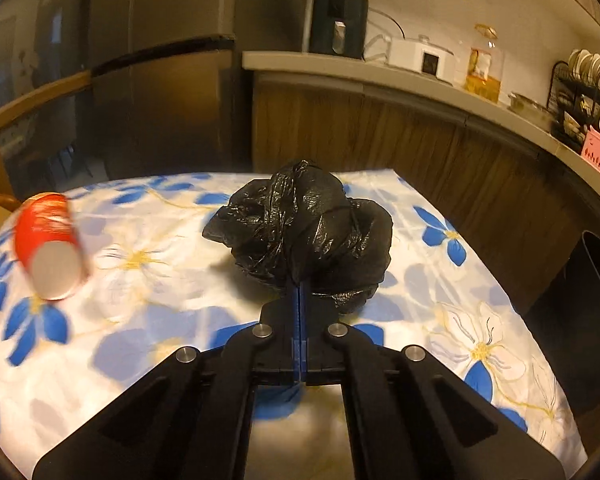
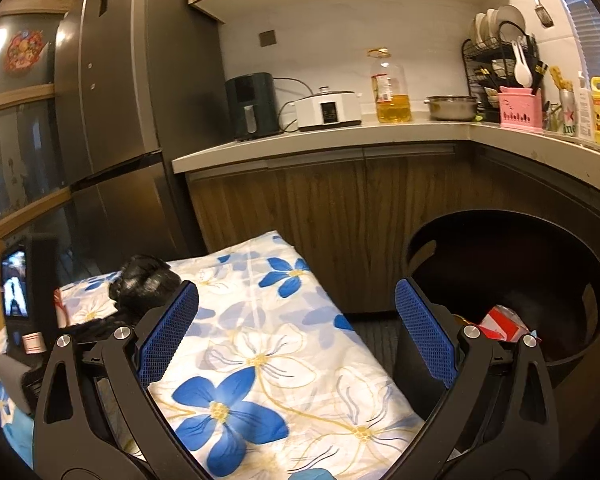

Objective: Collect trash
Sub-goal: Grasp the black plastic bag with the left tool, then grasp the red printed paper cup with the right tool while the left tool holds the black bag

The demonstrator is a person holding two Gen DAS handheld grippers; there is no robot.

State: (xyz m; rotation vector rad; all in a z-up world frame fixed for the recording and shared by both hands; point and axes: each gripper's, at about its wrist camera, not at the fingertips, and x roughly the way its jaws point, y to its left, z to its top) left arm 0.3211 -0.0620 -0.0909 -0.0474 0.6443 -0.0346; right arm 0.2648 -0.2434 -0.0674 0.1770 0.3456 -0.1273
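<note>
A crumpled black plastic bag (image 1: pixel 304 220) lies in the middle of the table, which has a blue-flowered cloth (image 1: pixel 140 320). My left gripper (image 1: pixel 300 286) has its blue pads pressed together, and the tips are buried in a near fold of the bag. A red can (image 1: pixel 48 240) lies on its side at the table's left and looks blurred. In the right wrist view my right gripper (image 2: pixel 296 320) stands open over the table's corner with nothing between its fingers. The black bag (image 2: pixel 144 280) shows far left there, next to the left gripper's body (image 2: pixel 28 300).
A round black bin (image 2: pixel 508 240) stands on the floor right of the table, with red packaging (image 2: pixel 504 322) inside. The same bin (image 1: pixel 592 280) shows at the left view's right edge. Wooden cabinets under a counter (image 2: pixel 340 136) and a fridge (image 2: pixel 120 100) stand behind.
</note>
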